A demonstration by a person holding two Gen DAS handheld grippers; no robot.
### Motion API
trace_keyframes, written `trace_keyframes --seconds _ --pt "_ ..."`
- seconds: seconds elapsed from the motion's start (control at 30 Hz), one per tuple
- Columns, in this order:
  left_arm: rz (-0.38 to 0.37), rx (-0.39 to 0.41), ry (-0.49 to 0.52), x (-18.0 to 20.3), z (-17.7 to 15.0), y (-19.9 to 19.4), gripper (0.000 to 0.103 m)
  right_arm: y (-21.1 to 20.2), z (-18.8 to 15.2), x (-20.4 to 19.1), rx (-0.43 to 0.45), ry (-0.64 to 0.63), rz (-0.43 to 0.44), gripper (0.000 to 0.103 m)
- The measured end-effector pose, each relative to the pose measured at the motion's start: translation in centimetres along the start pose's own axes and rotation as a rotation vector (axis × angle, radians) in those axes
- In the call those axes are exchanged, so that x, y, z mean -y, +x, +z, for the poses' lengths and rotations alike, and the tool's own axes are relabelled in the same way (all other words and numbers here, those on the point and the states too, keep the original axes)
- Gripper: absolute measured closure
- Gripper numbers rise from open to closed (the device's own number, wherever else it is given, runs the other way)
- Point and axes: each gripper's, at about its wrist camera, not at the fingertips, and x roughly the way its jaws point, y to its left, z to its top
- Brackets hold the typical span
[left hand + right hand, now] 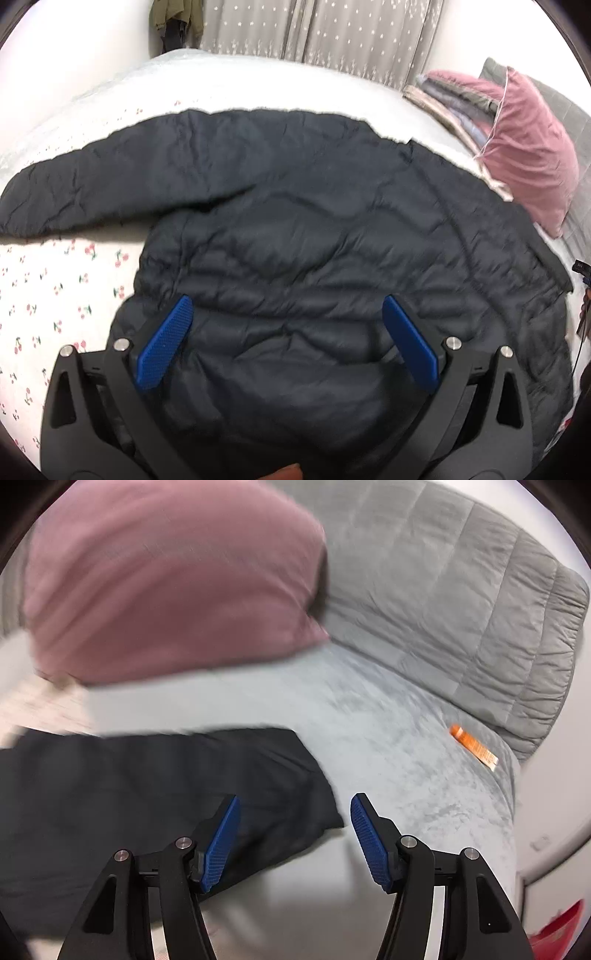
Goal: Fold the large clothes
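Note:
A large dark navy quilted jacket (288, 229) lies spread flat on the bed, one sleeve stretched out to the left. My left gripper (286, 306) is open and empty, its blue pads (164, 343) wide apart above the jacket's near hem. In the right wrist view the jacket's other sleeve (155, 794) lies on the pale blue blanket (388, 746). My right gripper (293, 808) is open and empty, hovering over the sleeve's cuff end, left pad above the fabric and right pad over the blanket.
A pink pillow (528, 155) (166, 579) and a stack of folded clothes (454, 103) sit at the bed's head. A grey quilted comforter (461, 602) is bunched behind. An orange tube (472, 747) lies on the blanket. A cherry-print sheet (55, 295) lies at the left.

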Motion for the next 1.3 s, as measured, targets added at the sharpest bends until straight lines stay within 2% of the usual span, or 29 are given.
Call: trace_keyframes --seconds 0.07,0.1,0.13,0.2,0.27,0.3,0.4,0.43,0.5,0.6,0.7,0.77,0.8,0.9,0.97,1.03,1.1,1.2,1.27,1.3 --pt "-0.020 0.020 -0.003 0.6 0.5 -0.4 0.001 -3.8 0.1 -1.6 0.012 0.004 0.153 0.039" --pt "-0.037 0.025 0.002 1.2 0.7 -0.6 0.001 -6.4 -0.6 -3.2 0.005 -0.005 0.259 0.038" --pt "-0.048 0.026 0.009 2.1 0.8 -0.5 0.001 -8.4 -1.5 -4.6 -0.006 -0.020 0.336 0.034" --pt "-0.069 0.027 0.033 3.4 0.6 -0.4 0.001 -13.2 -4.5 -9.2 -0.059 -0.124 0.558 0.031" --pt "-0.067 0.014 0.056 4.4 0.0 0.0 0.001 -17.0 -8.0 -13.3 -0.096 -0.247 0.698 0.031" --pt "-0.056 0.000 0.074 4.6 -0.5 0.4 0.001 -18.7 -10.1 -15.6 -0.118 -0.327 0.736 0.031" --pt "-0.009 -0.087 0.140 3.8 -2.7 2.1 0.001 -19.5 -14.2 -18.4 -0.165 -0.452 0.701 0.031" --pt "-0.016 -0.080 0.155 3.1 -3.4 1.8 0.001 -18.9 -15.1 -18.4 -0.177 -0.465 0.676 0.031" --pt "-0.021 -0.068 0.159 1.8 -4.1 0.7 0.001 -17.5 -16.0 -16.7 -0.172 -0.426 0.647 0.031" --pt "-0.034 -0.068 0.132 -0.3 -5.0 -1.0 0.001 -16.0 -15.3 -12.3 -0.148 -0.324 0.640 0.031" --pt "-0.009 -0.072 0.145 -1.7 -5.9 -2.8 0.001 -15.9 -15.0 -9.3 -0.133 -0.283 0.624 0.031" --pt "0.017 -0.087 0.147 -2.1 -6.2 -4.0 0.001 -16.7 -15.0 -7.9 -0.122 -0.266 0.520 0.030" --pt "0.025 -0.092 0.139 -2.5 -6.0 -4.6 0.001 -17.2 -14.8 -6.9 -0.129 -0.240 0.507 0.030" --pt "0.016 -0.042 0.040 -4.2 -4.9 -7.1 0.001 -19.7 -14.1 -5.2 -0.143 -0.132 0.588 0.030" --pt "0.000 -0.005 -0.002 -5.0 -4.2 -8.4 0.001 -22.0 -13.5 -5.1 -0.089 -0.119 0.590 0.028" --pt "-0.014 0.041 -0.013 -5.5 -3.7 -9.4 0.001 -24.1 -13.1 -5.4 -0.011 -0.148 0.584 0.018" --pt "0.001 0.006 -0.016 -6.2 -3.4 -9.4 0.001 -25.9 -13.3 -6.1 0.052 -0.179 0.587 0.017" --pt "-0.022 -0.052 -0.068 -7.9 -2.8 -8.8 0.001 -27.1 -13.8 -7.2 0.076 -0.202 0.619 0.016" --pt "0.015 -0.055 -0.115 -9.5 -2.3 -8.6 0.001 -26.8 -14.5 -8.2 0.062 -0.195 0.652 0.016" --pt "0.056 -0.054 -0.149 -10.7 -1.8 -8.2 0.001 -26.6 -14.7 -8.7 0.056 -0.193 0.667 0.016"
